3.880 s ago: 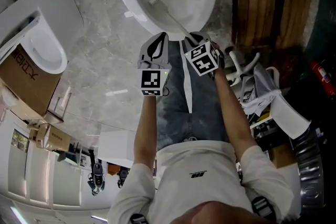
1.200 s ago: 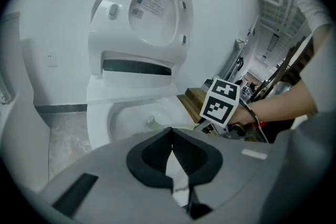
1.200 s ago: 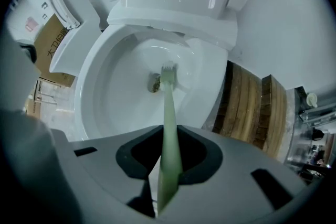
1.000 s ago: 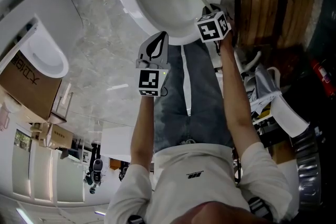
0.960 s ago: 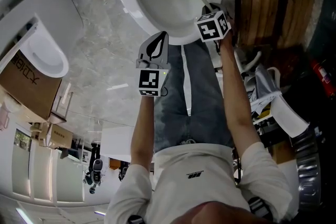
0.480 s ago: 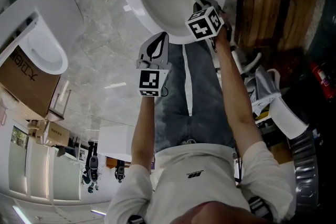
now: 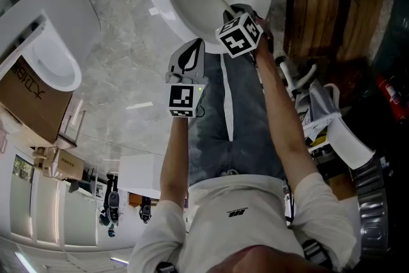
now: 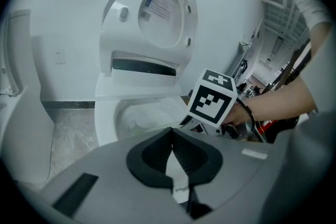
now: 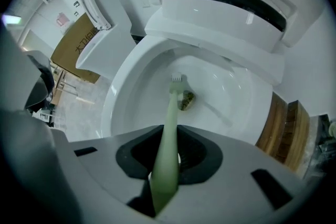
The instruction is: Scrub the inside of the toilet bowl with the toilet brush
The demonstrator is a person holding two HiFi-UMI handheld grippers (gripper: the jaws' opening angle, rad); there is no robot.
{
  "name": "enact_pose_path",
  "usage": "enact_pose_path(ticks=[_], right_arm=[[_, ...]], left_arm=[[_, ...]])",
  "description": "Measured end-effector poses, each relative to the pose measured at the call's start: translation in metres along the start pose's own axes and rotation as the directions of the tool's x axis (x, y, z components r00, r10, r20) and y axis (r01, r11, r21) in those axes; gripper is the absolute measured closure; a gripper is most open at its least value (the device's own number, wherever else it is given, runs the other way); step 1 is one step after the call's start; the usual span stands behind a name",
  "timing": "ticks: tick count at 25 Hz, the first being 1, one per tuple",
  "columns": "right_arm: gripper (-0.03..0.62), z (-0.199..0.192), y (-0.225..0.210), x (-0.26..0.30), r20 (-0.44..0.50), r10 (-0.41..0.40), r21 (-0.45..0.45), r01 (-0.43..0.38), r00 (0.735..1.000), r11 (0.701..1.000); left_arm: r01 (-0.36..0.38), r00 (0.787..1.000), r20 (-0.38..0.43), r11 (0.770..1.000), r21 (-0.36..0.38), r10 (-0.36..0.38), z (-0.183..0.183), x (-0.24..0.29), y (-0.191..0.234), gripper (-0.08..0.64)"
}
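Change: the right tongs (image 7: pixel 234 11) have slid toward the left tongs (image 8: pixel 172 157); the pale green plastic toilet brush (image 9: pixel 170 113) has swung its head left.
Right tongs: clamped on the brush handle.
Brush head: inside the white ceramic toilet bowl (image 9: pixel 131 76), just beside the dark drain hole (image 9: pixel 186 100).
Left tongs: closed, empty, outside the bowl's near rim.
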State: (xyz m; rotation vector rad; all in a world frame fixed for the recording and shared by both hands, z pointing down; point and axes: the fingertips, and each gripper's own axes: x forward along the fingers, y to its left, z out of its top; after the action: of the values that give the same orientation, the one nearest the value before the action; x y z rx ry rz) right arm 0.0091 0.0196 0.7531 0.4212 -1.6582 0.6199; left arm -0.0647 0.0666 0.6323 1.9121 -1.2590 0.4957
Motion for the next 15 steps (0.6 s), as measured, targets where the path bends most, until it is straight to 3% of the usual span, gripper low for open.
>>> enact_pose_path(ticks=[15], right_arm=[[0.531, -0.053, 0.05, -0.031, -0.015, 0.111, -0.006, -0.111, 0.994, 0.994]], left_arm=[[-0.002, 1.0, 0.006, 1.0, 0.008, 0.002, -0.005, -0.006, -0.007, 0.551]])
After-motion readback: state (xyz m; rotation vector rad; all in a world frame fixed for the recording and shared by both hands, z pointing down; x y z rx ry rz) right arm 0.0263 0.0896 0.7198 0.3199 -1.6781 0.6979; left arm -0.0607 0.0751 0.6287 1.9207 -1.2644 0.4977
